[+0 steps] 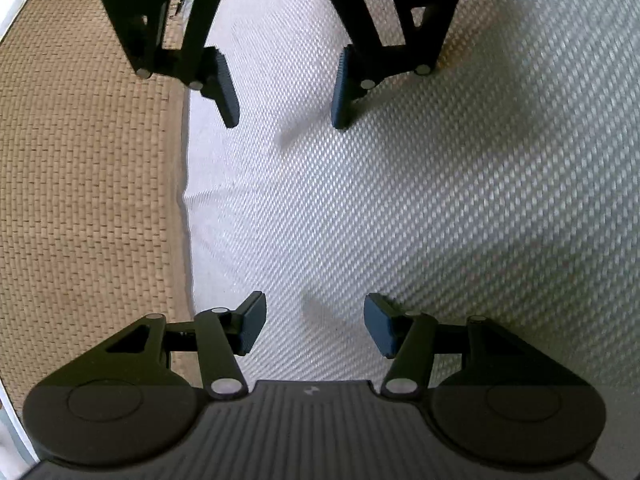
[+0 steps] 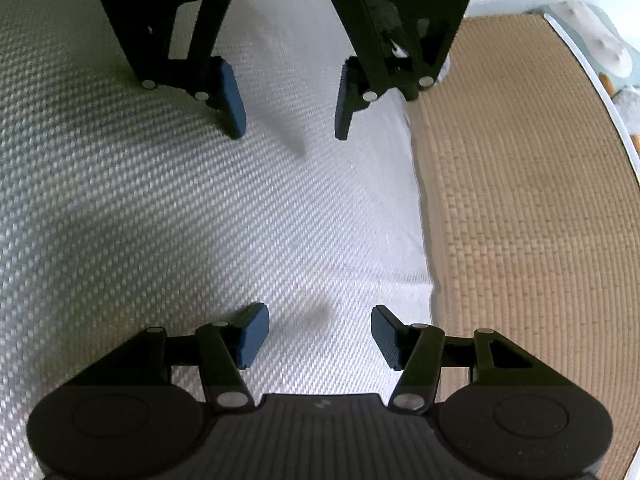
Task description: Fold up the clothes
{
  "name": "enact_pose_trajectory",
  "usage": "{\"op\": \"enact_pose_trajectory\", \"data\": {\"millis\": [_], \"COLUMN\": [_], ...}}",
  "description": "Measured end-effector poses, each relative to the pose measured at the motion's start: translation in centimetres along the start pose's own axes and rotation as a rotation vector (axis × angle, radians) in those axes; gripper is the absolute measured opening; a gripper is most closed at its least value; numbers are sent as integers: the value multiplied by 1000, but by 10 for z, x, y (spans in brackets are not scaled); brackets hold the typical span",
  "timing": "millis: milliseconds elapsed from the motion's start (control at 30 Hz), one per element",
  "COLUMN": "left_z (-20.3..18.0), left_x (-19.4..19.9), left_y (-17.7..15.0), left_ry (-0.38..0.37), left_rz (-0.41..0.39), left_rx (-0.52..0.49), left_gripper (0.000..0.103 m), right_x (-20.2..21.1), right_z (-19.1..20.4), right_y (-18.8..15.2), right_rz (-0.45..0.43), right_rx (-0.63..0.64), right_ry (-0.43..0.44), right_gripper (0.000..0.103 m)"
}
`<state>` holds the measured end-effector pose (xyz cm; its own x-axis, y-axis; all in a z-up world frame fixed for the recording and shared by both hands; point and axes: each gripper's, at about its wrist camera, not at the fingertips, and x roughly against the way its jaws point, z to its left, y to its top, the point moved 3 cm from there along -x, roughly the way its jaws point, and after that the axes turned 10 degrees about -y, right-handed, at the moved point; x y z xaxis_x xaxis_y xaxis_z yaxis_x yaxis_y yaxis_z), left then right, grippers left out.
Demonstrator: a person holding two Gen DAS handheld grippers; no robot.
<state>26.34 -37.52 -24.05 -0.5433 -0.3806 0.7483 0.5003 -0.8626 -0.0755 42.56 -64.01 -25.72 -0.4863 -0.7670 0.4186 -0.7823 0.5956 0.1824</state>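
The white woven cloth [image 1: 360, 200] lies flat on the tan mat [image 1: 80, 200], its straight side edges running away from the cameras; bare mat flanks both edges; the left gripper [image 1: 314, 326] and right gripper [image 2: 320, 334] hover over it, jaws apart, nothing between.

- looks like a home, most likely a bedroom or living space.
- a tan woven mat [image 2: 520, 220], like a summer sleeping mat, covers the flat surface, edged by a pale border [image 2: 592, 80].
- a white textured cloth [image 2: 200, 200] lies spread on that mat.
- past the mat's far edge sits soft, light-coloured household clutter [image 2: 608, 56], too blurred to name.
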Motion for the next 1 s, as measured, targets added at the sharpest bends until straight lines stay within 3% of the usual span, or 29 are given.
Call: {"op": "enact_pose_trajectory", "data": {"millis": [400,1000], "left_z": [-22,-10], "left_x": [28,35], "left_y": [33,49], "left_ry": [-1,-30], "left_rz": [-7,-2], "left_rx": [58,298], "left_gripper": [58,57], "right_x": [16,31], "right_z": [1,-5], "right_y": [-29,-50], "right_rz": [89,206], "right_rx": [-115,-332], "right_ry": [-13,-35], "right_gripper": [61,61]}}
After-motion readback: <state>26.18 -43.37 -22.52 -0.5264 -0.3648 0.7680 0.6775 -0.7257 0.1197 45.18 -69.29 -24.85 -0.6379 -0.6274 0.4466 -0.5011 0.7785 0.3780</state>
